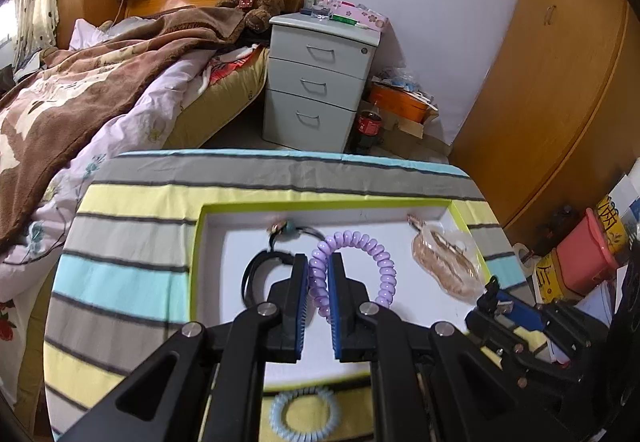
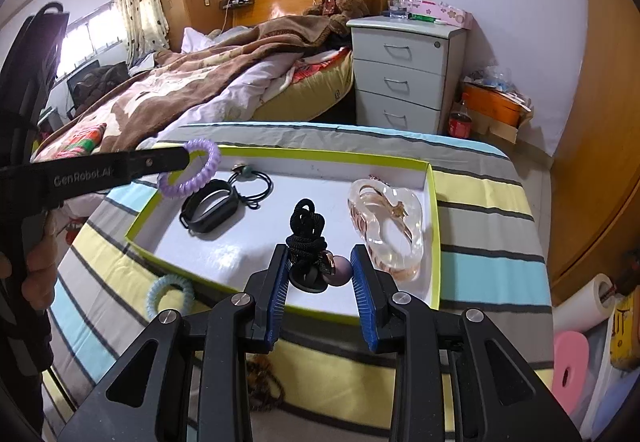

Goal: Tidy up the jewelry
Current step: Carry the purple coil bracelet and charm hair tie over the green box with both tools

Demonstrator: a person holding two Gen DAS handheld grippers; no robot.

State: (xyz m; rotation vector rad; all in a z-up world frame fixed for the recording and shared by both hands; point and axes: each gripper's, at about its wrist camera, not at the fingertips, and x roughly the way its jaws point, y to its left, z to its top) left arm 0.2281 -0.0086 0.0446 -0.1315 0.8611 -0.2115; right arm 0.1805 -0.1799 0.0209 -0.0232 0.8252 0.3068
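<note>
My left gripper (image 1: 318, 262) is shut on a purple spiral hair tie (image 1: 360, 262) and holds it above the white tray (image 1: 240, 242) with a lime-green rim; the tie also shows in the right wrist view (image 2: 192, 173). My right gripper (image 2: 320, 256) is open, its jaws on either side of a black cord bundle with a mauve bead (image 2: 310, 242) lying in the tray (image 2: 400, 161). A black wristband (image 2: 210, 207), a black hair elastic with a charm (image 2: 250, 177) and a clear pink clip (image 2: 386, 226) lie in the tray.
A pale blue spiral hair tie (image 1: 304, 412) lies on the striped cloth (image 1: 132, 282) in front of the tray, also in the right wrist view (image 2: 168, 296). A brown bead string (image 2: 264, 382) lies near the table's front edge. A bed, a grey drawer unit and wardrobes stand beyond.
</note>
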